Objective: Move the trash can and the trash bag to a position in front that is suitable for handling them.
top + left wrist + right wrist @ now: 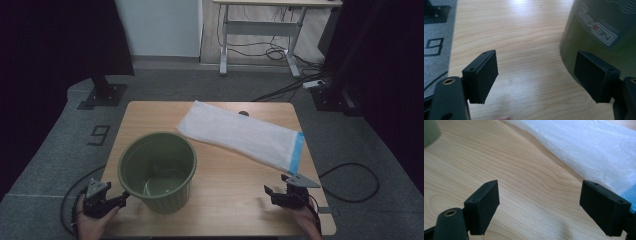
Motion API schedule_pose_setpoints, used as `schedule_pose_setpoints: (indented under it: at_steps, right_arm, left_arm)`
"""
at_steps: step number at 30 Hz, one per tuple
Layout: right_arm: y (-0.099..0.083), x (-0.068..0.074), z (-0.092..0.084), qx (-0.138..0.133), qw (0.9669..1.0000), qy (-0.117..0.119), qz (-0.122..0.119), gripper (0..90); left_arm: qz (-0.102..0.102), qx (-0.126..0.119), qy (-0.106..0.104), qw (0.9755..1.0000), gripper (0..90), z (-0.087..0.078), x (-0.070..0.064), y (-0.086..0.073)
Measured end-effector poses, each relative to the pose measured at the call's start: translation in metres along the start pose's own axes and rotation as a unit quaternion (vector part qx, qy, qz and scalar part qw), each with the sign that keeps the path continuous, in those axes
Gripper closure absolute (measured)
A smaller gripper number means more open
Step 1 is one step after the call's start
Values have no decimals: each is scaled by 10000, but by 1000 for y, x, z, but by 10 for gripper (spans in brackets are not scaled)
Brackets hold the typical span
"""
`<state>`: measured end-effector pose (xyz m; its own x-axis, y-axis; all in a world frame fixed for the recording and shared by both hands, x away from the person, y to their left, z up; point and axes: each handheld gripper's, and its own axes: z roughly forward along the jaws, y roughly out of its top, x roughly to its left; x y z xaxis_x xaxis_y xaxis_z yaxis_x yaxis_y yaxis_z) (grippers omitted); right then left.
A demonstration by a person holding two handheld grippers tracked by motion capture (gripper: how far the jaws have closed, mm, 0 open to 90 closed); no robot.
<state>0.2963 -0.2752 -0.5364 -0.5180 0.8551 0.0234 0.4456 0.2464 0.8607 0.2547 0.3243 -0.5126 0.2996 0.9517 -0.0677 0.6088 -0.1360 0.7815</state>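
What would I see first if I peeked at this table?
First, the big green bin standing upright and open on the near left part of the wooden table. Next, the long white plastic bag with a blue edge, lying flat across the far right part. Then the two black grippers held at the near edge: the left gripper open beside the bin, and the right gripper open near the bag's blue end.

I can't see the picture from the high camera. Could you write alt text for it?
A wooden table holds an empty green bin at front left and a flat white plastic bag with a blue end, lying diagonally behind it. At the near edge, a person's hands hold two black tongs, the left tongs beside the bin and the right tongs near the bag, both open.
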Motion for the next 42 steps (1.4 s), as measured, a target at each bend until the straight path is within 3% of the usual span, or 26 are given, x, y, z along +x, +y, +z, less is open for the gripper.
schedule_pose_setpoints:
  at_steps: [6,11,13,17,18,19,20,21,22,23,24,26,27,28,31,39,42]
  right_arm:
    - [0,2,1,14,9999,-66,-77,157]
    - [4,0,3,-53,9999,-62,-142,156]
    - [5,-1,6,-52,9999,-30,-131,155]
    - [7,-3,10,-50,9999,73,-135,155]
    - [9,-2,13,-36,9997,163,-166,155]
    - [9,-2,13,-36,9997,163,-166,155]
    - [10,0,17,-4,9995,227,-208,154]
    - [10,0,18,14,9994,251,-231,154]
    - [11,1,19,28,9993,265,-256,153]
    - [11,2,20,44,9992,286,-267,153]
    - [11,2,20,50,9991,324,-272,153]
    - [11,2,20,17,9984,547,-163,150]
    - [11,2,20,17,9984,547,-163,150]
    - [13,4,18,-56,9974,709,-80,150]
    - [12,7,18,-44,9970,743,-189,148]
    - [6,8,10,-64,9981,577,-229,148]
    - [3,5,5,-74,9987,471,-173,150]
  left_arm:
    - [323,177,-96,9993,173,3,-9,-1]
    - [479,140,-193,9986,174,-2,-13,-5]
    - [567,71,-389,9976,176,-10,-15,-9]
    - [735,71,-582,9956,177,-14,-18,-12]
    - [878,69,-744,9933,176,-14,-22,-15]
    - [878,69,-744,9933,176,-14,-22,-15]
    - [1041,102,-898,9904,173,-15,-26,-16]
    - [1041,102,-898,9904,171,-15,-26,-16]
    - [1160,93,-1083,9873,171,-16,-29,-15]
    - [1160,93,-1083,9873,169,-16,-29,-15]
    - [1235,-24,-1256,9844,166,-17,-33,-13]
    - [1273,-237,-1372,9820,164,-19,-36,-8]
    - [1273,-237,-1372,9820,158,-19,-36,-8]
    - [1386,-293,-1556,9776,151,-19,-39,-4]
    - [1490,-281,-1735,9731,146,-16,-41,-2]
    - [1667,-250,-1833,9685,152,-6,-45,5]
    - [1744,-258,-1919,9654,155,2,-49,11]
